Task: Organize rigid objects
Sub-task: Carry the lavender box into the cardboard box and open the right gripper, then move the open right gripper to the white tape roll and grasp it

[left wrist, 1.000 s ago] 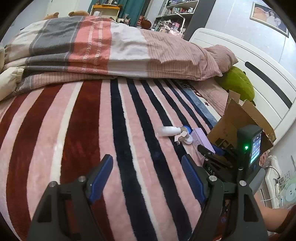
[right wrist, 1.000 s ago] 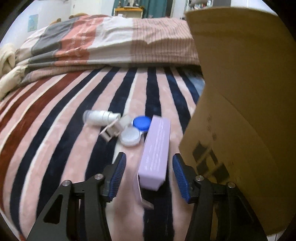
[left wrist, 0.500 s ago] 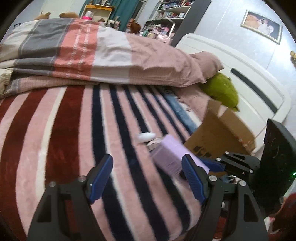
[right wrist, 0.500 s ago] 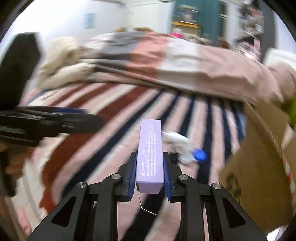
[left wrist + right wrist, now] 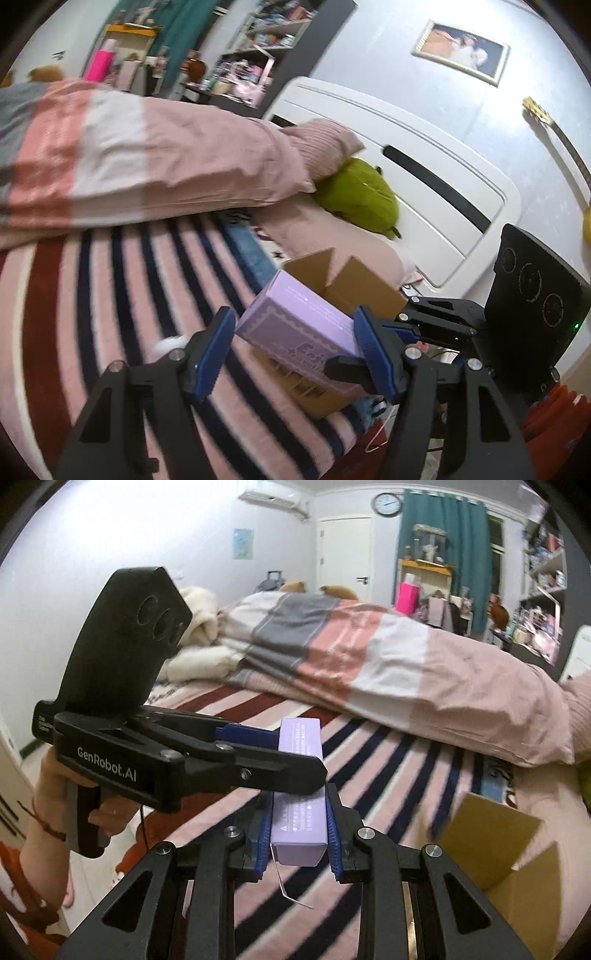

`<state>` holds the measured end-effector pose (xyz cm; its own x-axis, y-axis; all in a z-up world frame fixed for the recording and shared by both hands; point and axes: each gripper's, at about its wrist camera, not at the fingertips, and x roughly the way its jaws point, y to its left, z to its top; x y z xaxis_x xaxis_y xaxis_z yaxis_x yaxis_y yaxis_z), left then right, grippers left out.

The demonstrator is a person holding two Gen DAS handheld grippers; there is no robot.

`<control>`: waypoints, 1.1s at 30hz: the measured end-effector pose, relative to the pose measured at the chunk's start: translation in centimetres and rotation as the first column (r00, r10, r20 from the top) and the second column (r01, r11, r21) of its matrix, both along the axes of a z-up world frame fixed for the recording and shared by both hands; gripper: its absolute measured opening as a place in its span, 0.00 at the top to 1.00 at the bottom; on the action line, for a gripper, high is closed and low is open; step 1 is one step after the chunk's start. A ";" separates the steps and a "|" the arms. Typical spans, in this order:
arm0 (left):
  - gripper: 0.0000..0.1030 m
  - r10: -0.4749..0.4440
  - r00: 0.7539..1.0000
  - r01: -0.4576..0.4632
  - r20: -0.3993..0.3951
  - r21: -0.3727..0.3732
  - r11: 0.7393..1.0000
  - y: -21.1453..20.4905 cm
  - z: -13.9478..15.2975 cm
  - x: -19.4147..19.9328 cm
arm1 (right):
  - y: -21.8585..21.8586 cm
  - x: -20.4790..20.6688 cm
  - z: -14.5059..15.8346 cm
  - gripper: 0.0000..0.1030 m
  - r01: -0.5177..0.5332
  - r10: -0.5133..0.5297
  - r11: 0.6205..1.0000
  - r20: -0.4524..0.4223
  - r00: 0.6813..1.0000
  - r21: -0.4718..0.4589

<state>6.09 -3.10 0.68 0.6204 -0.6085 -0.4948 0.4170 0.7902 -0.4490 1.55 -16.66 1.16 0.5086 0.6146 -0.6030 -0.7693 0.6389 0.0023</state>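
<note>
Left wrist view: a bed covered by a striped blanket in pink, dark red and navy fills the lower frame, with a bunched pink, white and grey duvet across it, a green plush toy by the white headboard, cluttered shelves behind, and a framed picture on the wall. The left gripper stands spread wide, its blue pads on either side of the lilac box without clearly touching it. That box is raised off the blanket, in front of an open cardboard box whose inside is hidden from here. A small white item lies blurred on the blanket by the left finger.

Right wrist view: the same bed runs toward a teal curtain, a white door and a wall clock. The right gripper is clamped on the near end of the lilac box, which points away over the blanket. The left gripper, held in a hand, reaches in from the left, one black finger crossing over the box and a blue pad beside its far end. The cardboard box sits low right, flaps open; what shows of its inside looks bare.
</note>
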 end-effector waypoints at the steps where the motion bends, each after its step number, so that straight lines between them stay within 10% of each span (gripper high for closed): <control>1: 0.38 -0.017 1.000 0.017 -0.003 0.007 1.000 -1.1 0.2 0.6 | -1.0 0.3 0.4 0.80 0.014 -0.014 1.000 0.002 1.000 0.002; 10: 0.38 -0.193 0.975 0.201 -0.107 0.073 0.977 -11.7 0.0 6.9 | -11.3 3.7 1.5 0.80 0.148 -0.146 0.989 -0.091 0.985 0.014; 22: 0.37 -0.177 0.962 0.221 -0.210 0.208 0.953 -15.3 -2.6 8.9 | -13.3 6.0 -2.0 0.75 0.202 -0.224 0.970 -0.182 0.957 -0.135; 33: 0.28 -0.028 0.997 0.044 -0.068 0.239 0.970 -7.0 1.4 4.0 | -9.4 4.1 -0.3 0.17 0.165 -0.181 0.974 -0.097 0.979 -0.158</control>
